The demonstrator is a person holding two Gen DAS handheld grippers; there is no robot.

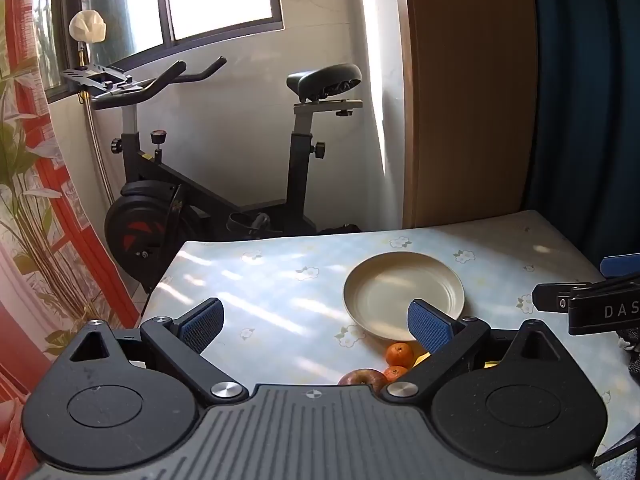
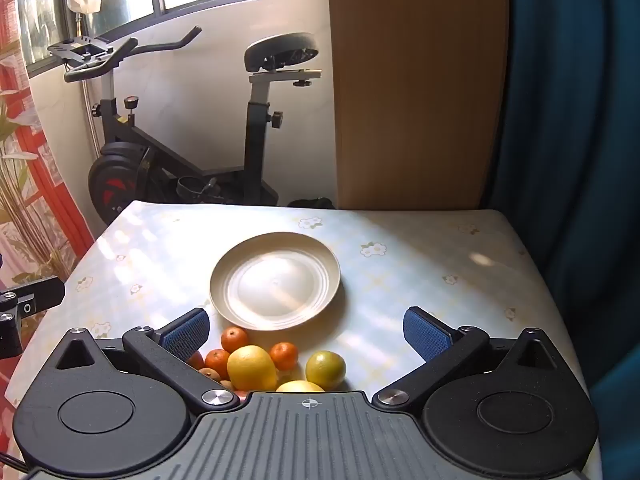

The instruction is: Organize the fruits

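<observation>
- Left tongs (image 1: pixel 316 326) spread wide, gripping nothing, above the table (image 1: pixel 260 280).
- Right tongs (image 2: pixel 306 334) likewise spread and empty.
- Fruits (image 2: pixel 252 366) piled between the right tongs, at 6 o'clock of the plate (image 2: pixel 276 280), which holds nothing.
- Exercise bike (image 2: pixel 180 120) stands beyond the table at 11 o'clock.

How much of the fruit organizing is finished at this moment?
Nothing looks done: the plate is empty. Nothing is in hand: the left gripper and right gripper are open, holding nothing. Left to do: the oranges, the yellow fruit, the green fruit and the apple lie on the table beside the plate.
</observation>
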